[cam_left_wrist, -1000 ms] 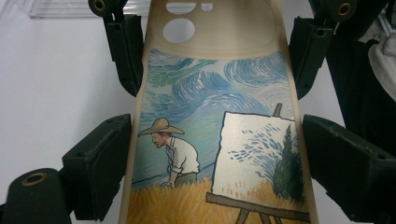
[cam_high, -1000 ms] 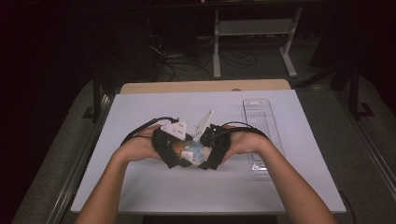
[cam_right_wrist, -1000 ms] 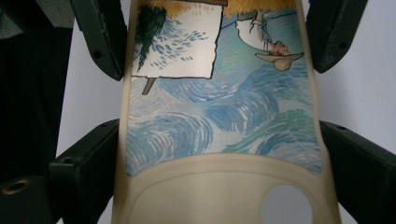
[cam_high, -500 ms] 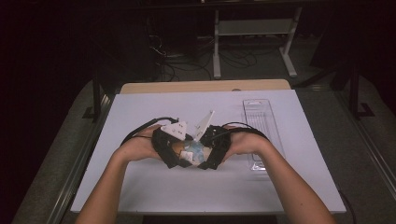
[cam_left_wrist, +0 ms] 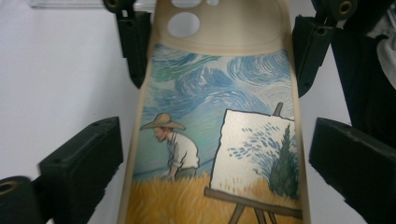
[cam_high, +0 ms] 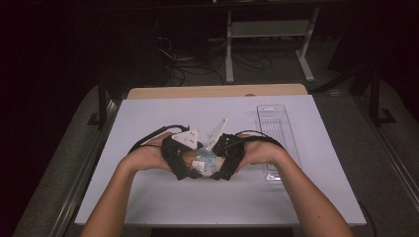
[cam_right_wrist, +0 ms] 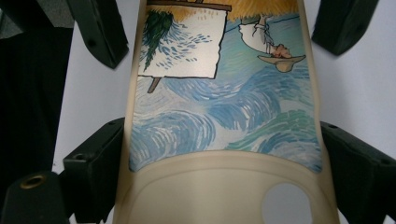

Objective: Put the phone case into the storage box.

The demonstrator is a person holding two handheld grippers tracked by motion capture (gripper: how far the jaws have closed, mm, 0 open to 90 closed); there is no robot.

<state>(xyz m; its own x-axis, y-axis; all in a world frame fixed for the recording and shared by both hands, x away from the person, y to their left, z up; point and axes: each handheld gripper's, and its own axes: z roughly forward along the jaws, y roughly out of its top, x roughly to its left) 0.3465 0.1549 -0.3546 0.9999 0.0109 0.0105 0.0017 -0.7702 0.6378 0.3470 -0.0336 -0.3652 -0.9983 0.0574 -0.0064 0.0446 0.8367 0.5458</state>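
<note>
hard to read from above: phone case (cam_high: 204, 160) mostly buried between the two hands, just a blue and white patch peeking out at mid-table (cam_high: 148, 113). cut off in both gripper views too, with the wheat end running off the bottom in the left gripper view and off the top in the right one, while the camera cutout is clipped at a frame edge in each. lies flat on the white table, printed with a swirling blue sky, a figure in a straw hat and an easel. sits lengthwise between the jaws of the left gripper (cam_left_wrist: 212, 158), which stand spread with a sliver of table showing between each pad and the cream rim, having just been opening around the case. same case lies between the jaws of the right gripper (cam_right_wrist: 219, 163) from the opposite end; left pad tight against the rim, right pad right at it, real pressing impossible to tell. forearms come in from the bottom, hands meeting knuckle to knuckle, grippers pointed at each other low over the table. clear tray (cam_high: 276, 133) just right of the right hand.
</note>
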